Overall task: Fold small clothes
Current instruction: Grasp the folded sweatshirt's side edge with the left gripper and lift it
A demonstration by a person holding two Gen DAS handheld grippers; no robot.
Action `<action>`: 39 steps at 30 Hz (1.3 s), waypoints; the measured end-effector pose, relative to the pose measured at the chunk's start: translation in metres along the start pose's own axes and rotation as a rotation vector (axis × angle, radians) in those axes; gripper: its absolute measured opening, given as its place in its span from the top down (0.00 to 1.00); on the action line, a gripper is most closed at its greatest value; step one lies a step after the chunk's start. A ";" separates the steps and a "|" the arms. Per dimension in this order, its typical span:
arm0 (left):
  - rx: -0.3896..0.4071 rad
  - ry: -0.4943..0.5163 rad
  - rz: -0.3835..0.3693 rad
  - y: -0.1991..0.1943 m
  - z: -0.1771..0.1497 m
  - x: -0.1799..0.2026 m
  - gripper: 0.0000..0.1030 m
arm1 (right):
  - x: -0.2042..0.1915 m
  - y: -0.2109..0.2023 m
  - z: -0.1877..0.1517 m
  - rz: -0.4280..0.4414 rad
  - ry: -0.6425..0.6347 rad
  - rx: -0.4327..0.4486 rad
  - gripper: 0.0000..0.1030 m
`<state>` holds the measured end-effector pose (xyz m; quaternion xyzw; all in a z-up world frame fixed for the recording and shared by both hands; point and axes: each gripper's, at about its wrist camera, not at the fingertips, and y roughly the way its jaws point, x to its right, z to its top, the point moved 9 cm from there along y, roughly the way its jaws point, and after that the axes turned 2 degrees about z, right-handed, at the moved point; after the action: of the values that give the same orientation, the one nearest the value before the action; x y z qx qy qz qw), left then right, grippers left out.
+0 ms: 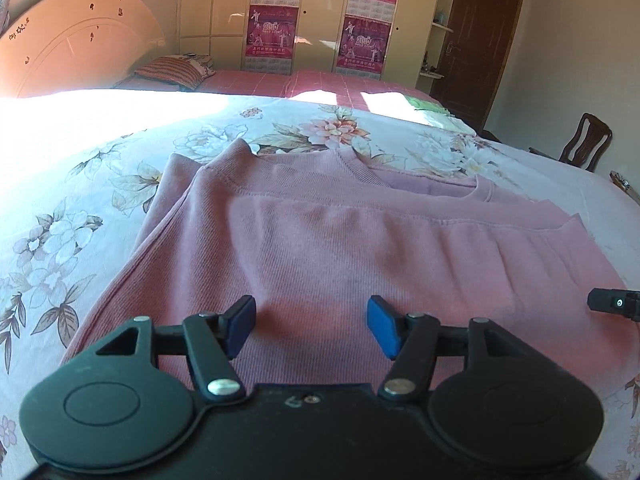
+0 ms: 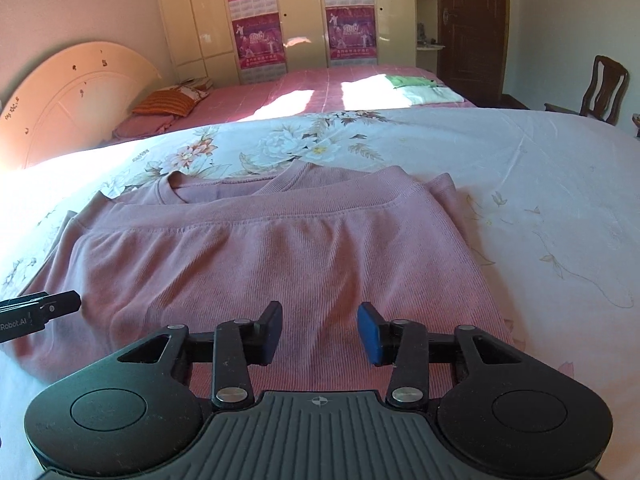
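A pink sweatshirt [image 1: 320, 248] lies flat on the floral bedsheet [image 1: 60, 216], its sides folded in over the body and the neckline at the far side. It also shows in the right wrist view [image 2: 280, 248]. My left gripper [image 1: 312, 326] is open and empty, just above the shirt's near left part. My right gripper [image 2: 320, 330] is open and empty above the shirt's near right part. Each gripper's tip shows in the other's view: the right one at the right edge [image 1: 614, 304], the left one at the left edge [image 2: 40, 308].
A second bed with a pink cover [image 2: 320, 84] stands behind, with folded green and white cloth [image 2: 424, 90] and a striped pillow [image 2: 168, 104] on it. A wardrobe [image 2: 304, 12], a door [image 2: 472, 24] and a wooden chair [image 2: 600, 88] are beyond.
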<state>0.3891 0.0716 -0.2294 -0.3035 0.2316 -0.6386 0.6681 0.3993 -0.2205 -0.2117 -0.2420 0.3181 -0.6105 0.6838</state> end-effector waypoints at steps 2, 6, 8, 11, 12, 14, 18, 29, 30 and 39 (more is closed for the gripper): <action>-0.002 -0.010 0.010 0.008 -0.005 -0.010 0.33 | 0.008 0.009 -0.001 -0.024 -0.008 -0.016 0.59; 0.008 0.036 0.003 0.006 -0.007 -0.011 0.32 | 0.027 0.022 -0.014 -0.054 -0.005 -0.052 0.58; -0.004 0.009 0.010 0.001 -0.004 -0.014 0.33 | 0.024 0.018 -0.011 -0.062 -0.015 -0.050 0.58; 0.030 -0.025 0.048 -0.013 -0.001 -0.022 0.37 | 0.004 0.003 -0.001 -0.012 -0.027 -0.004 0.58; 0.039 -0.031 0.059 -0.018 -0.003 -0.027 0.37 | -0.009 -0.001 0.001 0.011 -0.043 0.007 0.58; 0.036 -0.042 0.074 -0.023 -0.009 -0.035 0.34 | -0.028 -0.005 0.003 0.054 -0.060 0.013 0.58; 0.004 -0.012 0.096 -0.019 -0.031 -0.050 0.31 | -0.072 0.002 -0.002 0.126 -0.093 -0.009 0.58; -0.060 -0.157 0.065 -0.055 -0.043 -0.062 0.29 | -0.113 0.030 -0.026 0.126 -0.145 -0.074 0.58; -0.071 -0.175 0.058 -0.058 -0.046 -0.062 0.28 | -0.112 0.027 -0.025 0.130 -0.133 -0.071 0.58; -0.097 -0.340 -0.023 -0.065 -0.069 -0.076 0.27 | -0.115 0.001 -0.038 0.120 -0.073 -0.056 0.58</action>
<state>0.2886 0.1400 -0.2387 -0.4416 0.1420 -0.5739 0.6749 0.3659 -0.1046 -0.2218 -0.2638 0.3238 -0.5500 0.7232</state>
